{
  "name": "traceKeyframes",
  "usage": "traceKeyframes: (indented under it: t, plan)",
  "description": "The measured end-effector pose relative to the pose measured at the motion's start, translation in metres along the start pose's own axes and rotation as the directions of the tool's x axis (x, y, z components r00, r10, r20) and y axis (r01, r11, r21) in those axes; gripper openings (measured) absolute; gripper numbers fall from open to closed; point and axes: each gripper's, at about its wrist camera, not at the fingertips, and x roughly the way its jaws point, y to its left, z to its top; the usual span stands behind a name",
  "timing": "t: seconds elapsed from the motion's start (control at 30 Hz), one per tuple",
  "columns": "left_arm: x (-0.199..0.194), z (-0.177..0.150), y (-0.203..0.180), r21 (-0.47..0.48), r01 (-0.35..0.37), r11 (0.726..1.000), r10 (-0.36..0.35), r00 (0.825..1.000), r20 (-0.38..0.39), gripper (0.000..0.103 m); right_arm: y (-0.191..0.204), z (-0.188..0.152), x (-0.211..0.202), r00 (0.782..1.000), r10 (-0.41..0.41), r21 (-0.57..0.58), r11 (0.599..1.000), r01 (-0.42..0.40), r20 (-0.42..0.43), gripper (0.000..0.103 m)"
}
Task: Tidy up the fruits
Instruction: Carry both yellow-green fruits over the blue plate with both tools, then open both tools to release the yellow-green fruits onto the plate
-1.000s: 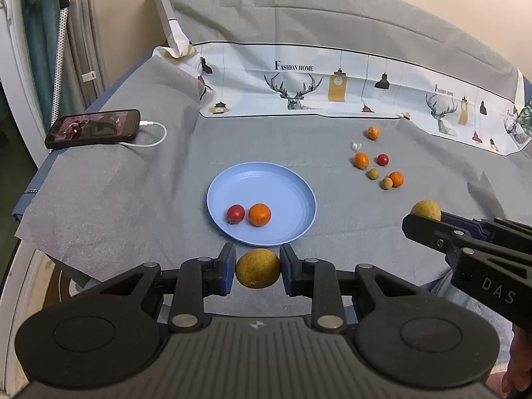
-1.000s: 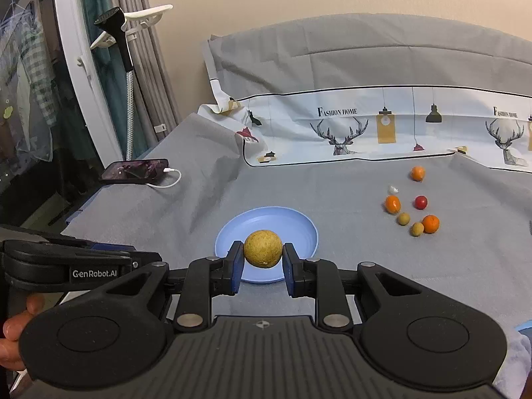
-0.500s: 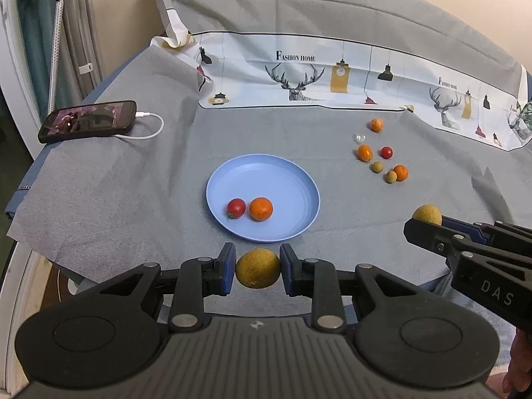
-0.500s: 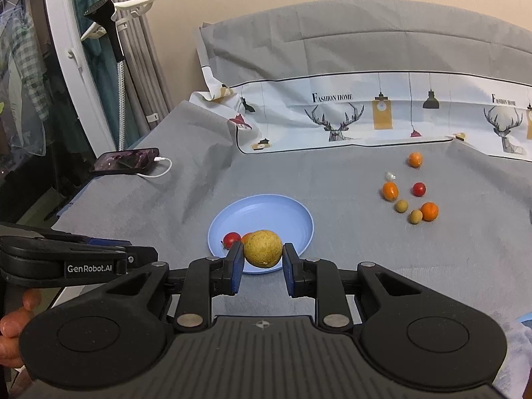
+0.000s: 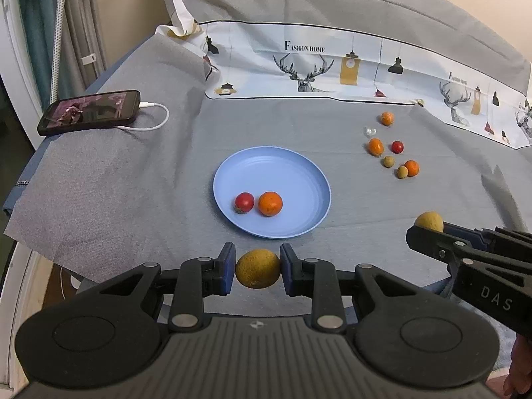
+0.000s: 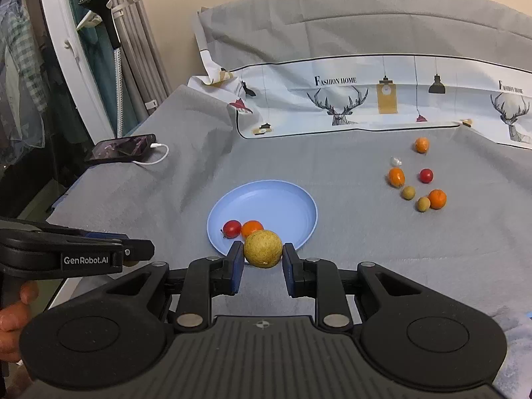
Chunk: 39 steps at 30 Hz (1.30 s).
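Note:
A blue plate (image 5: pixel 299 179) (image 6: pixel 282 196) lies mid-table and holds a red fruit (image 5: pixel 244 202) and an orange fruit (image 5: pixel 270 203). My left gripper (image 5: pixel 257 268) is shut on a yellow-brown fruit (image 5: pixel 257 267), held above the near table edge, short of the plate. My right gripper (image 6: pixel 262 251) is shut on a yellow round fruit (image 6: pixel 262 248), held just before the plate's near rim; it also shows in the left wrist view (image 5: pixel 429 222). Several small orange, red and tan fruits (image 5: pixel 392 153) (image 6: pixel 412 183) lie loose at the right.
A phone (image 5: pixel 89 116) on a white charging cable lies at the table's far left. A printed deer-pattern cloth (image 5: pixel 332 63) runs along the back. The grey table cover (image 5: pixel 133 183) ends at the near edge. Curtains and a stand are at the left.
Both grippers have tilted and shifted slightly toward the plate, still holding their fruits. In the right wrist view the plate's two fruits have come into sight.

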Motion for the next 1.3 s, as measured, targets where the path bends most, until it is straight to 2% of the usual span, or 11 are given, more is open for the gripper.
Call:
traceKeyframes:
  t: [0.4,0.67,1.13,1.3]
  plan:
    - [0.021,0.024,0.012,-0.027,-0.033,0.999,0.033,0.999,-0.014,0.031,-0.012,0.004,0.018,0.999,-0.032,0.026,0.999,0.033,-0.028,0.026]
    - [0.042,0.048,0.017,-0.045,-0.058,0.997,0.056,0.998,-0.029,0.032,-0.019,0.01,0.046,0.998,-0.028,0.016,0.999,0.029,-0.049,0.026]
    - [0.136,0.083,0.005,0.008,-0.051,0.999,0.052,0.994,-0.095,0.031,-0.024,0.025,0.132,0.993,-0.03,-0.047,0.999,0.025,-0.114,0.026]
    - [0.173,0.09,0.004,0.022,-0.076,0.997,0.078,0.988,-0.132,0.031,-0.024,0.024,0.163,0.988,-0.034,-0.068,0.997,0.024,-0.149,0.026]
